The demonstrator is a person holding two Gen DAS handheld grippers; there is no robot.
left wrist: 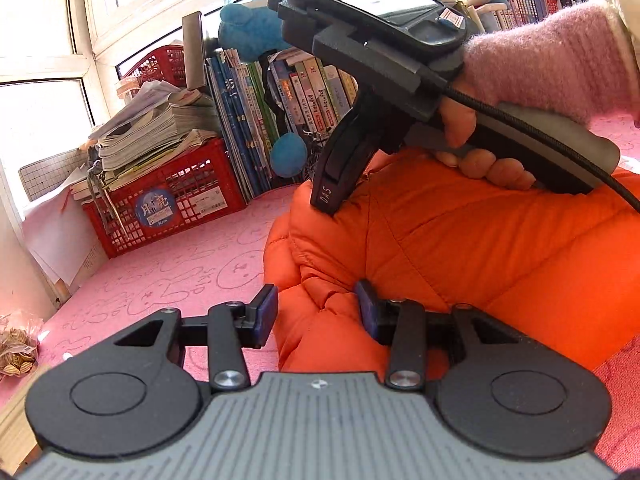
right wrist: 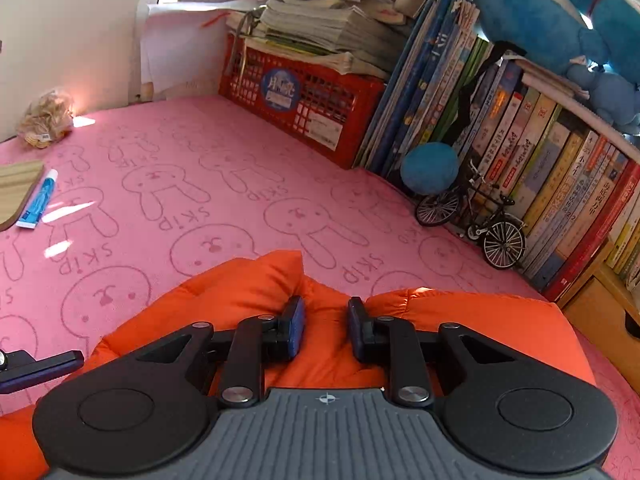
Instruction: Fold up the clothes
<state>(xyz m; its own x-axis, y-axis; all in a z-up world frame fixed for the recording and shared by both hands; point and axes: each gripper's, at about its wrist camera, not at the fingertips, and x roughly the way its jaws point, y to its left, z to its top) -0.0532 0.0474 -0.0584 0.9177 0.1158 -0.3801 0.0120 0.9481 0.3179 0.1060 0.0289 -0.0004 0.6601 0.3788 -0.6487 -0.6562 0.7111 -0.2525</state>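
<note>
An orange puffy jacket [left wrist: 460,248] lies on the pink rabbit-print cover [left wrist: 180,272]. My left gripper [left wrist: 316,314] is shut on a thick fold at the jacket's left edge, and the padding bulges between its blue pads. In the right wrist view my right gripper [right wrist: 326,320] sits at the jacket's [right wrist: 240,280] far edge. Its jaws stand narrow and pinch bunched orange fabric. The left wrist view shows a hand in a pink sleeve [left wrist: 552,52] holding that gripper, one of its fingers [left wrist: 326,192] pressing down onto the jacket.
A red crate [right wrist: 304,100] stacked with papers and a row of books [right wrist: 540,160] line the far side. A blue plush [right wrist: 540,12] sits above, and a toy bicycle [right wrist: 480,224] stands by the books. A tube [right wrist: 38,200], a wooden board [right wrist: 16,188] and a snack bag [right wrist: 46,120] lie left.
</note>
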